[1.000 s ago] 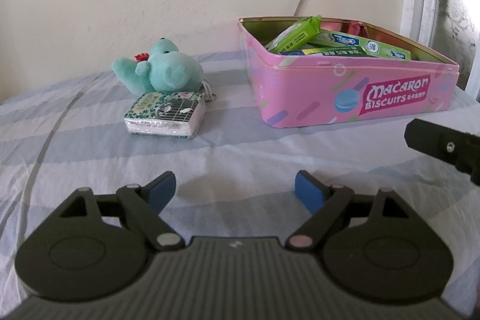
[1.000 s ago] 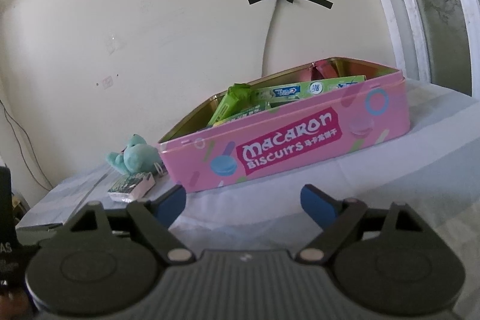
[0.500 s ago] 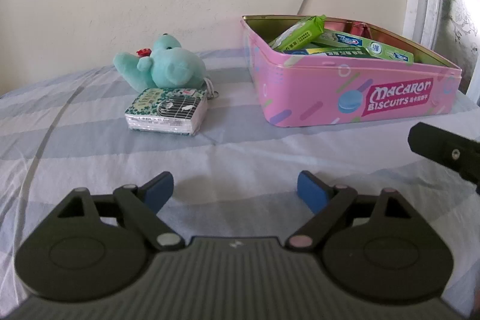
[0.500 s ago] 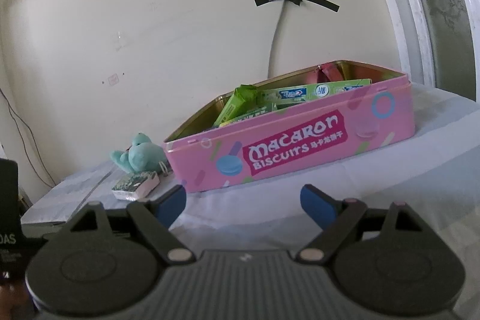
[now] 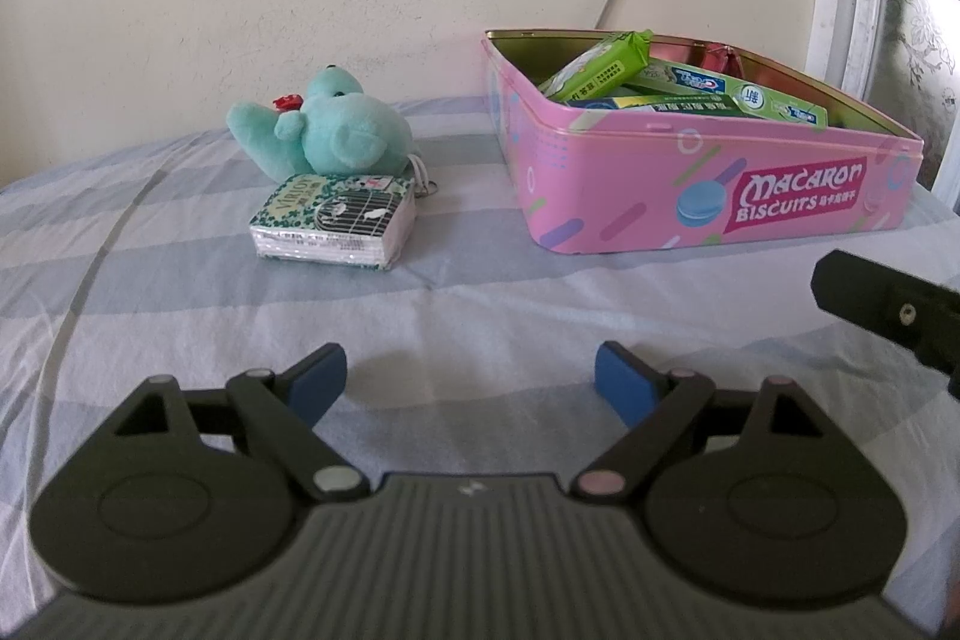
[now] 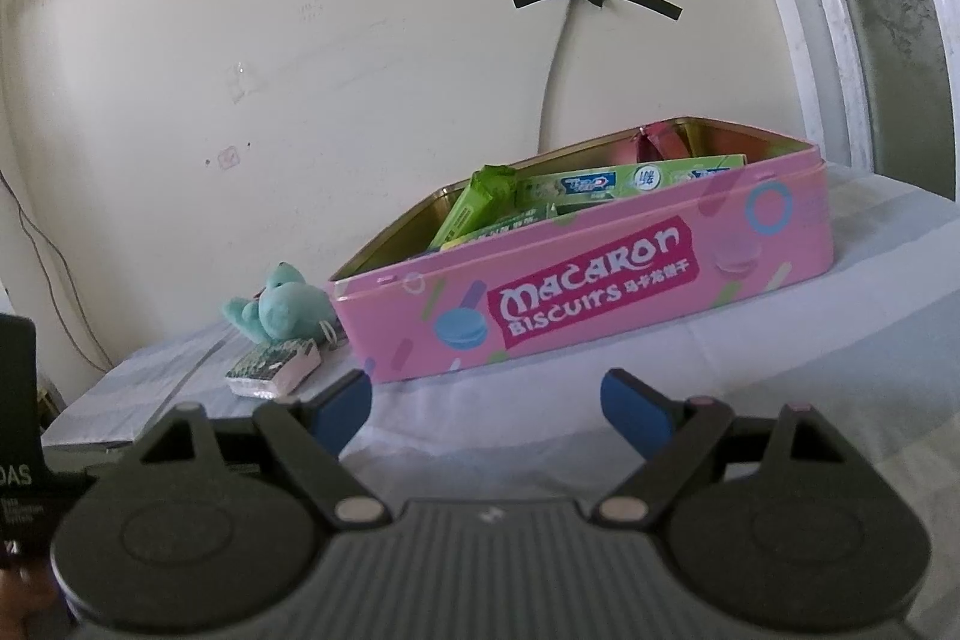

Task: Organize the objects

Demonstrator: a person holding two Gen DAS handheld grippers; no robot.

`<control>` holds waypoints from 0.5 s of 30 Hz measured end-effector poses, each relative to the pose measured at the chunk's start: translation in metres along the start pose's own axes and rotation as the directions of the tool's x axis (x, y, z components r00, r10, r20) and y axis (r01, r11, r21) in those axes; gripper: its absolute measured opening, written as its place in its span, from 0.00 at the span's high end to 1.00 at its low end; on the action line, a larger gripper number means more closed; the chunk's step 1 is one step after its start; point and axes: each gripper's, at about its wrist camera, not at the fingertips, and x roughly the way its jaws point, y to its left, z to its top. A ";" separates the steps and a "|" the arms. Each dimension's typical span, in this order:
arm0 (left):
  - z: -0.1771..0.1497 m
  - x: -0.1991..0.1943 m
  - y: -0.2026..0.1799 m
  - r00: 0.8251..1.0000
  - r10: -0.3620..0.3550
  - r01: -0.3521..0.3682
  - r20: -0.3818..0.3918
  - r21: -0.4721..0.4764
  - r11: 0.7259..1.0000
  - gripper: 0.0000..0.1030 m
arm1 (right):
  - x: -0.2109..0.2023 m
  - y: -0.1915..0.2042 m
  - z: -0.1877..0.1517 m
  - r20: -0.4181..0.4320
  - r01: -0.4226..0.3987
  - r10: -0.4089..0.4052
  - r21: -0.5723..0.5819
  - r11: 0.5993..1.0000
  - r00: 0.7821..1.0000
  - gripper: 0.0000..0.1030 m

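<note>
Left wrist view, gripper: the left gripper hangs low over the striped sheet with its blue pads spread wide, nothing between them.
Left wrist view, loose stuff: a tissue pack lies far left on the sheet, and the teal plush sits just behind it, touching its far edge.
Left wrist view, tin: the pink biscuit tin stands open at far right, already stuffed with green packets and toothpaste boxes.
Left wrist view, change: compared with a second ago the plush, tissues and tin all sit a touch lower in frame, so the gripper seems to have tipped up or lifted slightly. Nothing on the sheet has been touched.
Left wrist view, other tool: a black piece at the right edge looks like part of the right gripper; its jaws can't be read from here.

Right wrist view, gripper: the right gripper is also spread wide and empty, near the tin's front wall.
Right wrist view, change: the tin looks a bit bigger and closer than a second ago; plush and tissue pack stay put off to the left.
Meaning for the task: probably still the approach. Two items are left outside the tin, and the left gripper looks best placed to grab the tissue pack first.
</note>
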 end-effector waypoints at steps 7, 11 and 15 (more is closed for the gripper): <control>0.000 0.000 0.000 1.000 0.000 0.000 0.000 -0.001 1.000 0.11 | 0.002 0.002 0.000 -0.012 -0.002 0.002 -0.006 1.000 1.000 0.14; 0.000 0.000 0.000 1.000 -0.001 0.001 0.000 -0.001 1.000 0.11 | 0.002 0.002 0.000 -0.013 0.001 -0.001 -0.006 1.000 1.000 0.14; -0.001 0.001 0.000 1.000 -0.001 0.001 -0.001 -0.004 1.000 0.11 | 0.002 0.002 0.000 -0.014 0.003 -0.003 -0.009 1.000 1.000 0.13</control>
